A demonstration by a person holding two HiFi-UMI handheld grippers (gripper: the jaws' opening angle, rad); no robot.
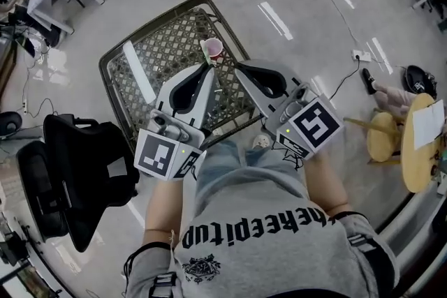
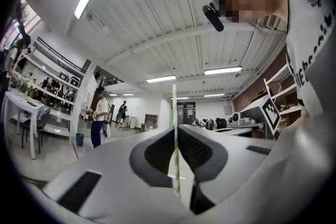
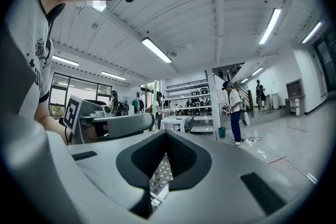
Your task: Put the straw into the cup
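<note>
A small pink-rimmed cup (image 1: 211, 47) stands near the front of a metal mesh table (image 1: 150, 45). My left gripper (image 1: 207, 67) has its tips just short of the cup. In the left gripper view this gripper (image 2: 175, 131) is shut on a thin green-and-white straw (image 2: 174, 113), which stands upright and rises well above the jaws. My right gripper (image 1: 237, 67) sits beside it to the right, close to the cup. In its own view the right gripper (image 3: 166, 132) is shut with nothing between its pads. The cup is hidden in both gripper views.
A black office chair (image 1: 77, 171) stands left of the mesh table. At the right are a round wooden stool (image 1: 383, 136) and a round wooden table (image 1: 418, 143). A cable and a power strip (image 1: 359, 56) lie on the floor. People stand far off in the room (image 3: 233, 113).
</note>
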